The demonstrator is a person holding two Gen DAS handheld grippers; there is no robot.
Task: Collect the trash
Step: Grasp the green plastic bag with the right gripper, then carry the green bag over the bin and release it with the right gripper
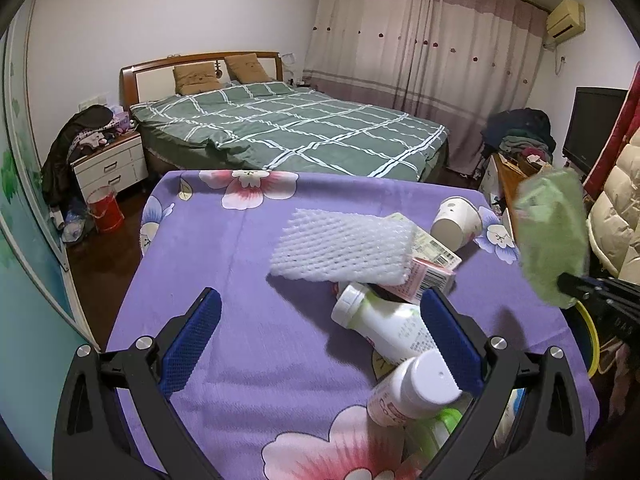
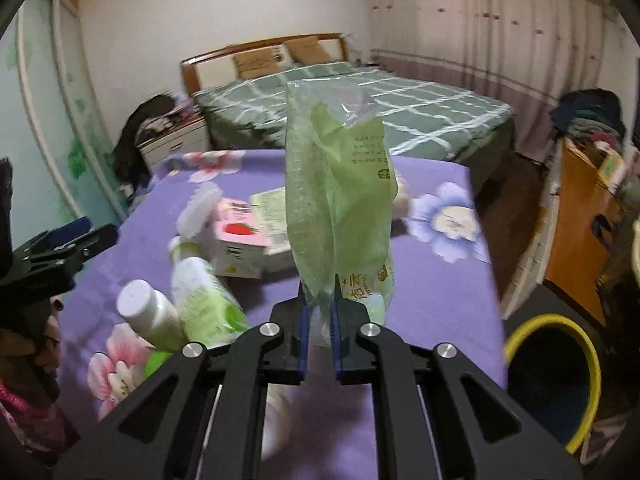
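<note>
My right gripper point(image 2: 320, 308) is shut on a green plastic bag point(image 2: 340, 184) and holds it upright above the purple flowered table point(image 2: 432, 300); the bag also shows in the left wrist view point(image 1: 552, 236). My left gripper point(image 1: 320, 320) is open and empty over the table. On the table lie a white foam net point(image 1: 344, 246), a pink carton point(image 1: 428, 276), a paper cup point(image 1: 456, 222), a white-and-green bottle point(image 1: 384, 328) and a white-capped bottle point(image 1: 416, 390). A yellow-rimmed dark bin point(image 2: 560, 380) stands at the table's right side.
A bed with a green checked cover point(image 1: 288, 128) lies behind the table. A white nightstand point(image 1: 110, 166) and a red bucket point(image 1: 105, 208) are at the left. A wooden cabinet point(image 2: 580, 216) with piled clothes and a TV point(image 1: 592, 128) stand at the right.
</note>
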